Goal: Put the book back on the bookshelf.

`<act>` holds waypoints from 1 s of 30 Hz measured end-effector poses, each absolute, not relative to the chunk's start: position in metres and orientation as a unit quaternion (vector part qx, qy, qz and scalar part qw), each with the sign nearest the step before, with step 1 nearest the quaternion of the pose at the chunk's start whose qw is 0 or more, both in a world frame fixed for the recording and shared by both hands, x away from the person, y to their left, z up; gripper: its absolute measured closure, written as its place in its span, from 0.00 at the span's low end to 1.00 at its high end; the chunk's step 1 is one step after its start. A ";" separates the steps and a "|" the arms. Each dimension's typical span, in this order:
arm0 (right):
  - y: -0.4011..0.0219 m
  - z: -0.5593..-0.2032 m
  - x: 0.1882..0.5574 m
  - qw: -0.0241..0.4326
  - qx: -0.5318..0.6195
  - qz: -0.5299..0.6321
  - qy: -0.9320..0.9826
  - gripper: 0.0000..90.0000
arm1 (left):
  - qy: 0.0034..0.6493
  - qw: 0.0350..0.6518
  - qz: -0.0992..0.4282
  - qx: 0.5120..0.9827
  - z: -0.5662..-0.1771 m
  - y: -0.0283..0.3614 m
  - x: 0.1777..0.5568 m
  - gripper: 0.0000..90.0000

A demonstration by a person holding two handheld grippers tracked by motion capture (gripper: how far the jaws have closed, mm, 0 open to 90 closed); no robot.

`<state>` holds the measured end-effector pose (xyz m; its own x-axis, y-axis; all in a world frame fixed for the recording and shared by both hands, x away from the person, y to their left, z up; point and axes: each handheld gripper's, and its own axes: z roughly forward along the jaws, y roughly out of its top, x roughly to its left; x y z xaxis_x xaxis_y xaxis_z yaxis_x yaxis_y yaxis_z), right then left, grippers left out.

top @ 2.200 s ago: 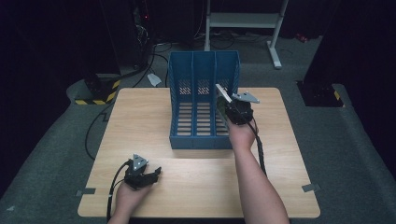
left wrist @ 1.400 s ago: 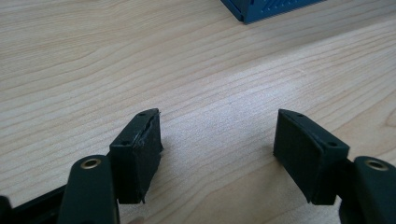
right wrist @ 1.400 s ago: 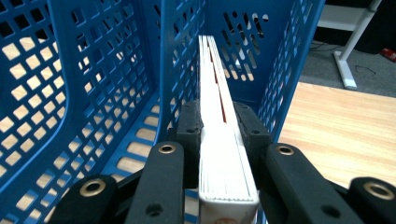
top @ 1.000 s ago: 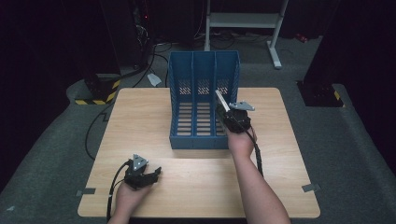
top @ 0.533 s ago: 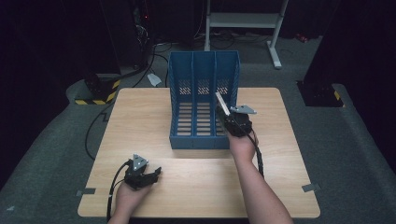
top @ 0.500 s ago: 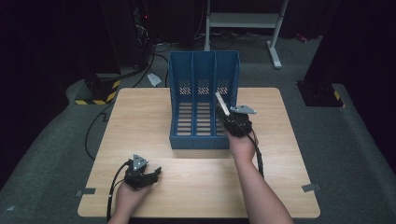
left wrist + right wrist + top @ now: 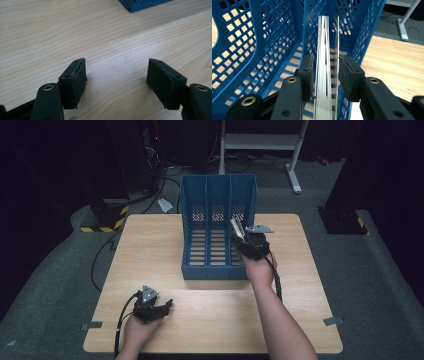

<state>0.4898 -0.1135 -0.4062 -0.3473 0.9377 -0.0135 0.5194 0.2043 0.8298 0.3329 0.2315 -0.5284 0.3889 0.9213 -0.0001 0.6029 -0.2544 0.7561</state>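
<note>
Since the earlier frame, the right gripper [image 7: 325, 75] has been spreading its fingers; the booklet [image 7: 324, 57] stands between them, edge-on, inside the rightmost compartment of the blue file rack [image 7: 217, 227]. Left gripper [image 7: 116, 80] rests low on the wooden table [image 7: 150, 250], fingers spread, holding nothing. Grey carpet and dark equipment surround the table.

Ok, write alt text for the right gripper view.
A thin stack of sheets stands on edge between the right gripper's two black jaws, which have just been opening; one sheet has splayed off toward the right jaw. Behind it is a blue perforated file rack on a wooden table.
</note>
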 end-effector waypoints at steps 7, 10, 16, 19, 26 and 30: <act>-0.107 -0.403 0.509 0.257 0.510 0.346 0.744 0.67 | 0.502 0.346 0.229 0.759 -0.528 0.232 0.333 0.36; -0.106 -0.402 0.513 0.254 0.512 0.340 0.747 0.70 | 0.503 0.346 0.229 0.758 -0.528 0.232 0.333 0.36; -0.103 -0.401 0.519 0.247 0.515 0.327 0.753 0.78 | 0.503 0.346 0.229 0.759 -0.528 0.232 0.333 0.35; -0.101 -0.400 0.520 0.253 0.519 0.319 0.752 0.81 | 0.502 0.346 0.229 0.759 -0.528 0.232 0.333 0.36; -0.094 -0.400 0.521 0.268 0.522 0.306 0.749 0.86 | 0.503 0.347 0.230 0.758 -0.528 0.231 0.333 0.35; -0.093 -0.399 0.520 0.281 0.528 0.297 0.744 0.86 | 0.502 0.347 0.229 0.758 -0.528 0.232 0.333 0.35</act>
<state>0.5195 -0.0931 -0.3993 -0.2841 0.9530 -0.1050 0.6184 0.2658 0.7395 0.3329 0.2315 -0.5285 0.3900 0.9208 -0.0006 0.6023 -0.2546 0.7566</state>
